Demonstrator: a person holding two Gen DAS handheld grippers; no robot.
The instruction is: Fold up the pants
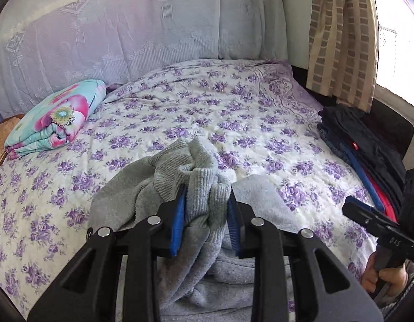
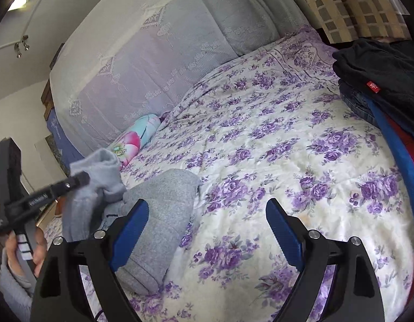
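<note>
Grey pants (image 1: 196, 177) lie bunched near the front edge of the bed, with a ribbed cuff raised. My left gripper (image 1: 208, 190) is shut on that ribbed cuff, the grey fabric filling the gap between its blue pads (image 1: 178, 214). The right wrist view shows the left gripper (image 2: 82, 179) at the left holding the lifted part, while the rest of the pants (image 2: 164, 204) rests on the cover. My right gripper (image 2: 207, 206) stands open above the flowered cover, nothing between its fingers, just right of the pants. It also shows as the right gripper (image 1: 353, 208) at the right edge, held by a hand.
The bed carries a white cover with purple flowers (image 1: 233, 107). A stack of folded dark clothes (image 1: 368, 145) sits at its right edge. A folded turquoise and pink blanket (image 1: 56, 118) lies at the back left. Lace-covered cushions (image 1: 112, 32) line the back, and a curtain (image 1: 341, 40) hangs at the right.
</note>
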